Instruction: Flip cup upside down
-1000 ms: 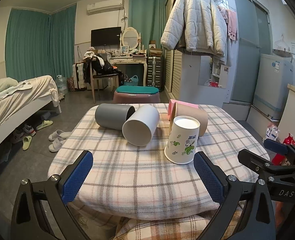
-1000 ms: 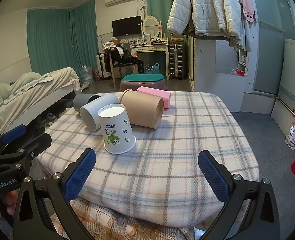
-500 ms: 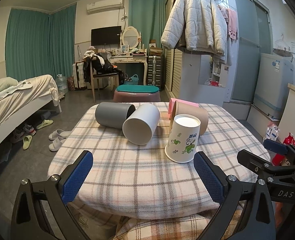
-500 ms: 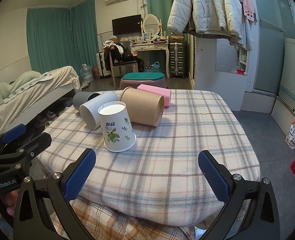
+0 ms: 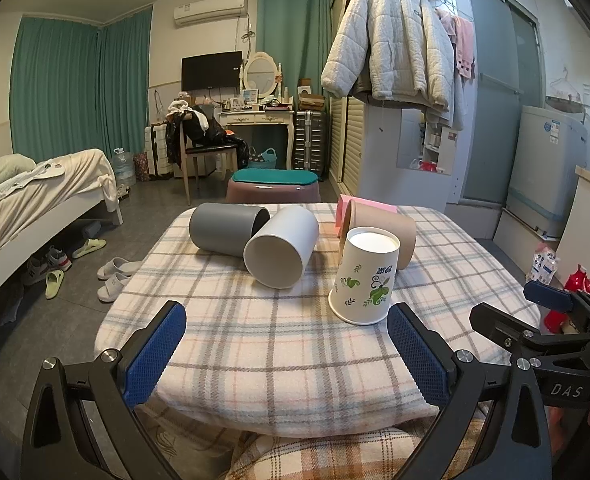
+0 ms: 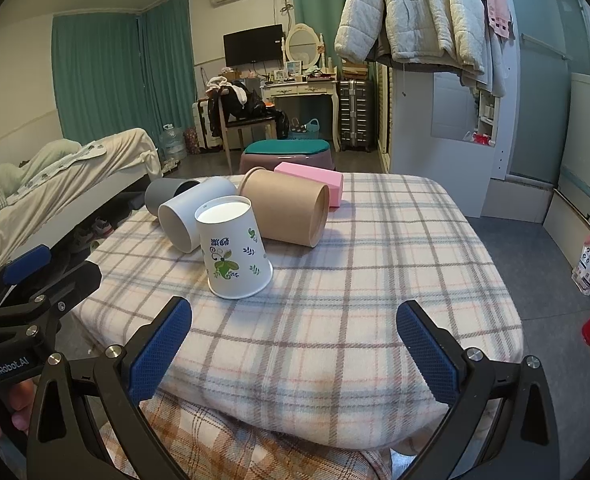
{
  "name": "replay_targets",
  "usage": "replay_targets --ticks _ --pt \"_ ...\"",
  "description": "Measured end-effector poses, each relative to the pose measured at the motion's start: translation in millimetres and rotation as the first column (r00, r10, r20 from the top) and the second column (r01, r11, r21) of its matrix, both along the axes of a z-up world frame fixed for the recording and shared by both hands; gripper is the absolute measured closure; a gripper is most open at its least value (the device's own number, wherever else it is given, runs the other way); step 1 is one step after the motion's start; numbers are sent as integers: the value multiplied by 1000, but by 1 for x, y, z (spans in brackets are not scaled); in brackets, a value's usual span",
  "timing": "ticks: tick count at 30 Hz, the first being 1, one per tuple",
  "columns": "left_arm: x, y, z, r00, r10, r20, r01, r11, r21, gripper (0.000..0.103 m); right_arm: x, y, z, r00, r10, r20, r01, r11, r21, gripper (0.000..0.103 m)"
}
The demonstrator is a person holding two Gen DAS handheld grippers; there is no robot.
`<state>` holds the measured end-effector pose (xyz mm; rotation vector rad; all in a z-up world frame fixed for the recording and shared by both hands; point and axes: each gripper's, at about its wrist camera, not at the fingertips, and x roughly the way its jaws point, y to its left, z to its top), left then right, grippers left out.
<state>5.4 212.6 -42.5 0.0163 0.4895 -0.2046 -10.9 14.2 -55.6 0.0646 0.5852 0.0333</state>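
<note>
A white paper cup with a green leaf print (image 5: 365, 278) stands upside down, rim on the plaid tablecloth (image 5: 279, 344); it also shows in the right wrist view (image 6: 233, 252). My left gripper (image 5: 285, 354) is open and empty, near the table's front edge, the cup just beyond its right finger. My right gripper (image 6: 295, 348) is open and empty, the cup ahead of its left finger. Each gripper shows at the other view's edge: the right one (image 5: 551, 312), the left one (image 6: 31, 276).
A grey cup (image 5: 225, 230), a white cup (image 5: 281, 252) and a brown cup (image 5: 383, 234) lie on their sides behind the paper cup, with a pink box (image 5: 365, 204) at the back. A bed (image 5: 35, 200) stands left, a stool (image 5: 273, 190) beyond the table.
Both grippers have drawn back slightly toward the table's near edge, still open. The paper cup stays upside down where it was.
</note>
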Motion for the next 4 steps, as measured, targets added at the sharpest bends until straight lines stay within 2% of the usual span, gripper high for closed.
replay_targets --ticks 4 --pt "-1 -2 -3 1000 -7 4 7 1000 12 0 0 0 0 1000 -1 -1 1 1000 1 0"
